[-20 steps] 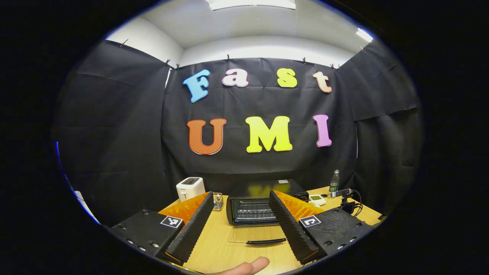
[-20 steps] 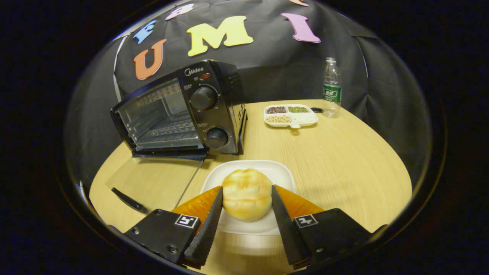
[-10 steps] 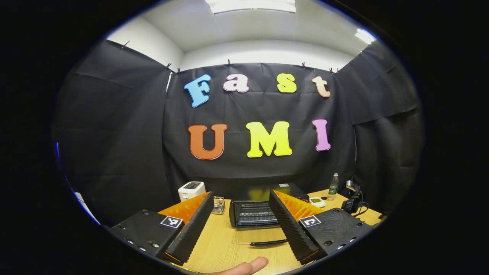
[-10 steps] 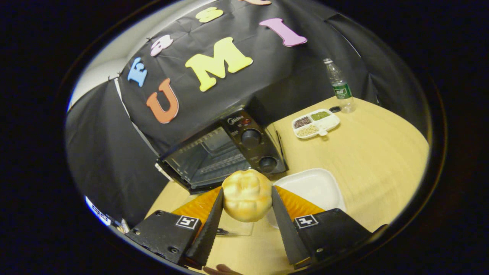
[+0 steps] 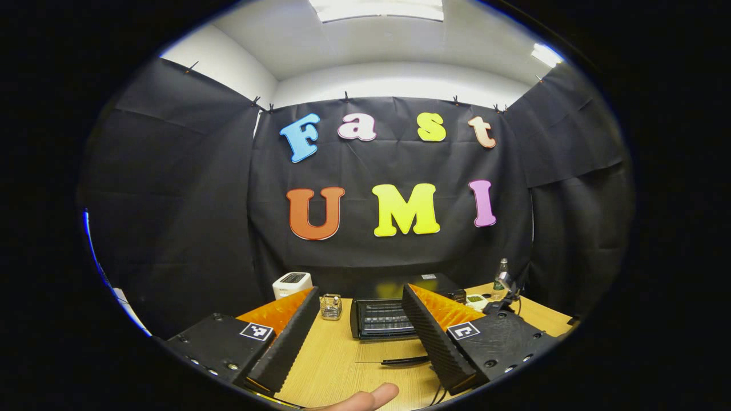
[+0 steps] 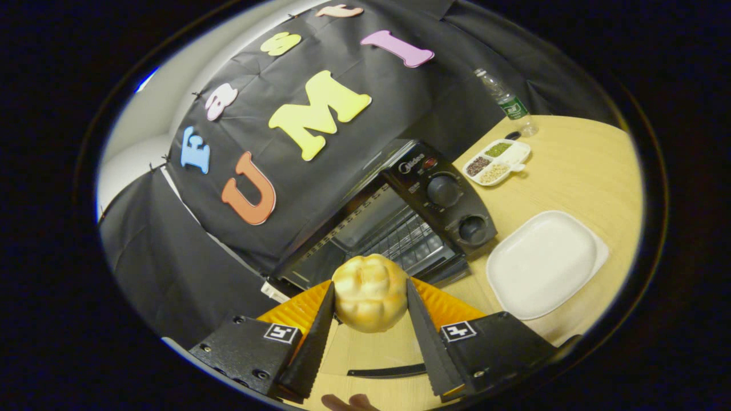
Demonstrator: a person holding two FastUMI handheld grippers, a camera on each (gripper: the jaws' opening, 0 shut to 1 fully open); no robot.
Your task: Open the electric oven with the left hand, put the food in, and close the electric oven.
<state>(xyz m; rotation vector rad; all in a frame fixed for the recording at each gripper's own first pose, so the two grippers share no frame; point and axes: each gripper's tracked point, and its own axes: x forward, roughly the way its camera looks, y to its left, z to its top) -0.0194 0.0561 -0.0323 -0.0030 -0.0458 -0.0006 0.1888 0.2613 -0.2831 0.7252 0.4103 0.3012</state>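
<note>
The black electric oven (image 6: 434, 194) stands with its glass door folded down flat on the table; the door's handle (image 6: 388, 372) lies near my right gripper. My right gripper (image 6: 370, 302) is shut on a round golden bun (image 6: 370, 292), held in the air in front of the oven's open cavity and wire rack (image 6: 408, 240). In the left gripper view the oven (image 5: 381, 317) is straight ahead, with its door handle (image 5: 404, 361) on the table between my fingers. My left gripper (image 5: 360, 342) is open, empty and well back from the oven.
A bare white plate (image 6: 542, 262) lies right of the oven. Behind it are a compartment tray of beans (image 6: 495, 162) and a water bottle (image 6: 505, 103). A white toaster (image 5: 291, 283) and a small glass holder (image 5: 330, 306) stand left of the oven. A thumb (image 5: 365, 398) shows low down.
My right gripper lifted the bun off the white plate and carried it left, tilting, to the oven's open front. The left gripper drew back a little from the oven.
</note>
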